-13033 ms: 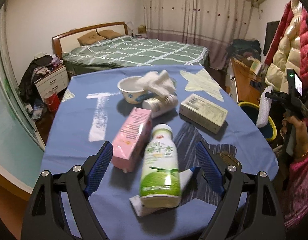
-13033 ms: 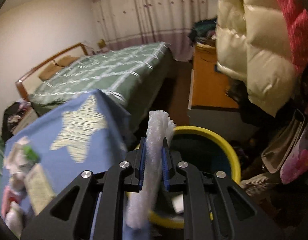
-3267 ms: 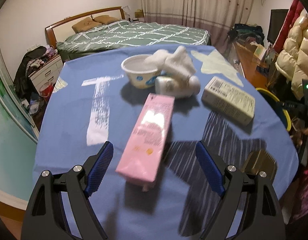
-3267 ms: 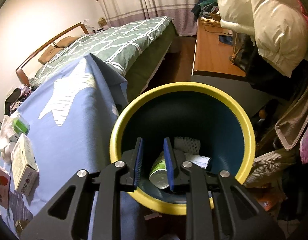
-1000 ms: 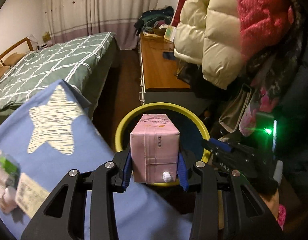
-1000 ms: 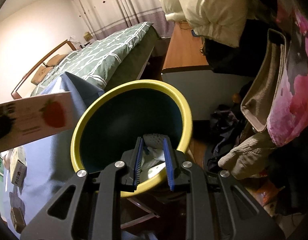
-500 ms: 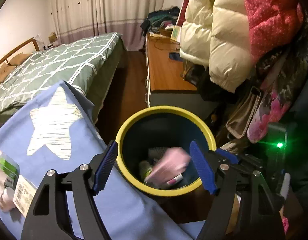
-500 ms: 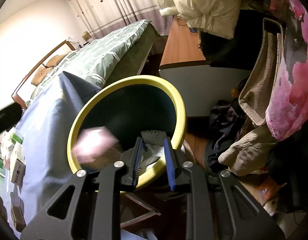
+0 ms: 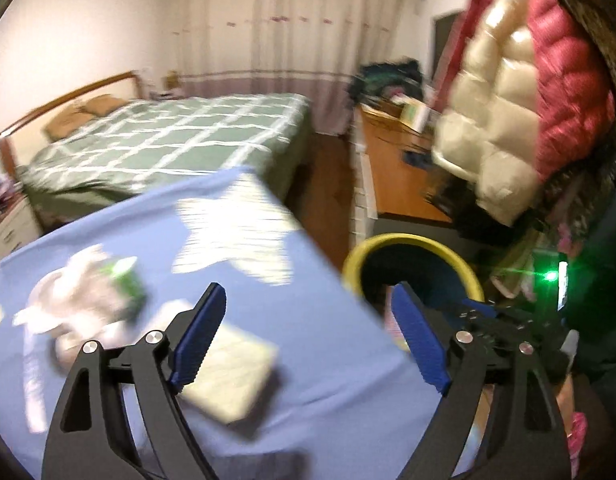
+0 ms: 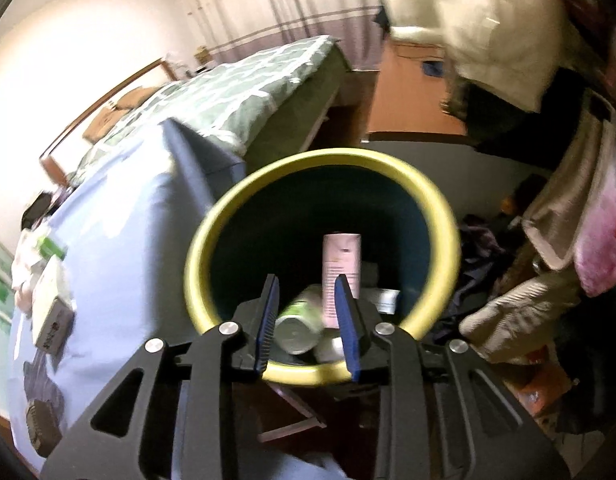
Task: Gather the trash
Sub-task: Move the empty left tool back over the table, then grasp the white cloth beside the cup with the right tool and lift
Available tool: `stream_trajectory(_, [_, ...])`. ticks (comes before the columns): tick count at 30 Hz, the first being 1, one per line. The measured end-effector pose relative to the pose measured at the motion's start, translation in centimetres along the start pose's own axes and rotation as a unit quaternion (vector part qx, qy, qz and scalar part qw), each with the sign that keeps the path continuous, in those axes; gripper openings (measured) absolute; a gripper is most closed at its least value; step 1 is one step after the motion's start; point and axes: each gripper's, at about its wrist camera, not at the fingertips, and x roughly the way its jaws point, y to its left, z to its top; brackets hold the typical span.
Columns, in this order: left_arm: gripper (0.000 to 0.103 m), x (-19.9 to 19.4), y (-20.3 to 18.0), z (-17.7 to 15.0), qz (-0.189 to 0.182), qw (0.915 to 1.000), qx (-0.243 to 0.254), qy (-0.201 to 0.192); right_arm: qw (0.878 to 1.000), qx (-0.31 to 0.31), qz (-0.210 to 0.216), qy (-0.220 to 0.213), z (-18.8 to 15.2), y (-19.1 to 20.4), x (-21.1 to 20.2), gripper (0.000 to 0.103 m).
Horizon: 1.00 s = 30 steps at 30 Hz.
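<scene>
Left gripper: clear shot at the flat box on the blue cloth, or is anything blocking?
Probably yes. The left gripper is empty with jaws opening, and the flat box lies on the blue cloth just ahead of its left finger, nothing on top. The view is blurred, so alignment is uncertain.

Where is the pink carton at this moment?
In the right wrist view, the pink carton stands on end inside the yellow-rimmed bin, right of the table, beside a green-labelled bottle.
</scene>
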Motion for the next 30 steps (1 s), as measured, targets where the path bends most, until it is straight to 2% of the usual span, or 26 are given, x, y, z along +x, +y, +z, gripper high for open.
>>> stream_trajectory(3, [0.086,-2.4,4.3,-1.3,0.048,0.9984,-0.025,-0.013,1.000,-0.028,0.013,0.003,0.2,3.2,0.2,0.028])
stream_trajectory(6, [0.086,-4.9,9.0,-3.0,0.104,0.9931,-0.049,-0.022,0.998,-0.058,0.036,0.006,0.4,7.0,0.3,0.028])
stream_trajectory(10, [0.086,-7.8,14.3,-5.5,0.151,0.9847,-0.083,-0.027,0.991,-0.108,0.075,0.010,0.6,13.3,0.3,0.028])
stream_trajectory(15, [0.086,-9.8,18.5,-7.8,0.168,0.9786,-0.115,-0.030,0.977,-0.172,0.125,0.014,0.7,20.7,0.2,0.028])
stream_trajectory(18, [0.086,-10.3,20.0,-8.9,0.173,0.9761,-0.128,-0.030,0.964,-0.213,0.161,0.018,1.2,25.8,0.0,0.028])
stream_trajectory(22, [0.086,-10.9,21.3,-10.0,0.178,0.9730,-0.143,-0.032,0.947,-0.252,0.197,0.017,1.7,30.8,0.2,0.041])
stream_trajectory(26, [0.086,-11.2,22.2,-10.5,0.185,0.9701,-0.153,-0.033,0.931,-0.302,0.206,0.018,1.6,35.9,1.4,0.045])
stream_trajectory(30, [0.086,-11.2,22.5,-10.6,0.189,0.9686,-0.158,-0.032,0.922,-0.336,0.190,0.026,1.1,39.2,3.4,0.053])
